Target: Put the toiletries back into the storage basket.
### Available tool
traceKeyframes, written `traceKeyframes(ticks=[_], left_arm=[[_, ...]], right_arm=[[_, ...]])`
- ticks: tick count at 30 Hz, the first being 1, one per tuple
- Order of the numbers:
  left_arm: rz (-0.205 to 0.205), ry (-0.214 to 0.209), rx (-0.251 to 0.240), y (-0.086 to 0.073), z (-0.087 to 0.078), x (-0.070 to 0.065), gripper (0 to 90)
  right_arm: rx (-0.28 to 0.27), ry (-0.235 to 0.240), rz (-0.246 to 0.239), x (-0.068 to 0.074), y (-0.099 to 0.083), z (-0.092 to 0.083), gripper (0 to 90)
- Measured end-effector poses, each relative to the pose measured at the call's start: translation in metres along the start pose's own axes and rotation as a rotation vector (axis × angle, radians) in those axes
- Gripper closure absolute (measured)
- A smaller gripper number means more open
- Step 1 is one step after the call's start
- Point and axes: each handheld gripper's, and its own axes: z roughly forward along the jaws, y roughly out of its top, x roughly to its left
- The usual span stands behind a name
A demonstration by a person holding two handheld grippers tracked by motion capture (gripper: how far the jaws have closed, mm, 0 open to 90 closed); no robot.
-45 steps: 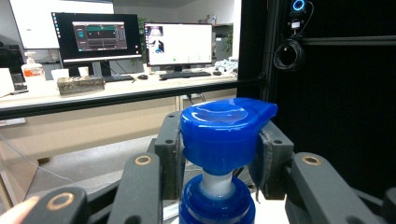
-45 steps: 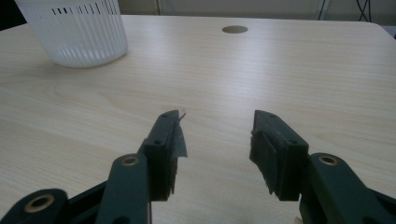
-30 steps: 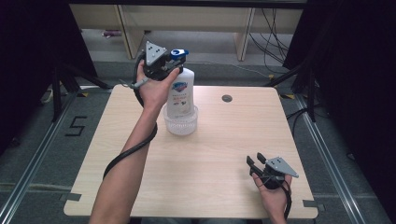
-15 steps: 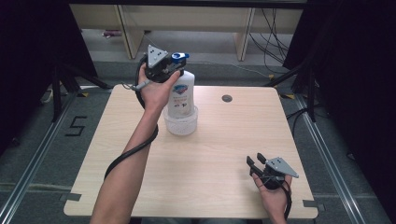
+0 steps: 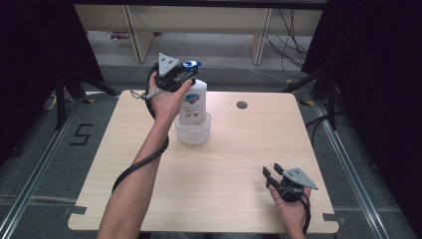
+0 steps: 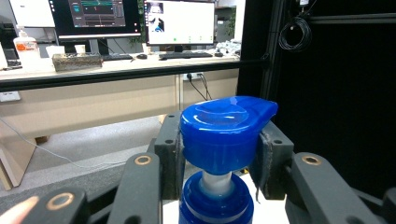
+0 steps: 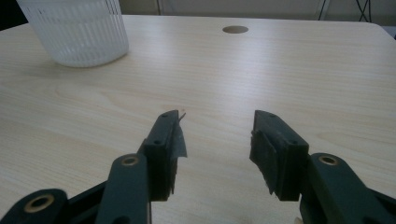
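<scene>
Bench [image 5: 224, 174] of pale wood fills the middle of the high view, with a small round hole [image 5: 242, 105] near its far edge. White ribbed cup [image 5: 192, 130] stands on the far left-centre part of the bench; the right gripper view shows it at upper left [image 7: 77, 32]. A white soap bottle [image 5: 194, 102] with a printed label sits upright with its base inside that cup. The left gripper [image 5: 174, 77], held in the person's left hand [image 5: 166, 99], has its jaws clamped on either side of the bottle's blue pump head [image 6: 224, 135], above the blue collar [image 6: 215, 207]. The right gripper [image 5: 271, 173] rests low over the near right corner of the bench, well apart from the bottle, its jaws spread wide with nothing between them [image 7: 215, 149].
</scene>
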Motion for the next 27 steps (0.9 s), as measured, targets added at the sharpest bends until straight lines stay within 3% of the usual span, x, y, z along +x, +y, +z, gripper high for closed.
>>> traceKeyframes(ticks=[2,20,22,25,26,27], left_arm=[[0.014,0.008,-0.002,-0.002,0.001,0.001,59.7],[0.015,0.014,0.035,-0.020,0.006,0.005,59.7],[0.016,0.014,0.039,-0.022,0.006,0.005,59.7],[0.015,0.015,0.041,-0.024,0.007,0.005,59.7],[0.018,0.015,0.047,-0.025,0.007,0.005,59.7],[0.017,0.015,0.049,-0.026,0.008,0.005,59.7]], right_arm=[[0.007,-0.003,-0.006,0.000,0.000,-0.001,52.5],[0.009,0.008,-0.006,0.000,0.000,0.000,52.6],[0.021,-0.005,0.040,0.003,0.000,-0.002,52.6],[0.008,0.006,-0.001,0.000,0.000,-0.001,52.6],[0.020,-0.004,0.037,0.003,0.000,-0.002,52.6],[0.018,-0.002,0.032,0.003,0.000,-0.002,52.6]])
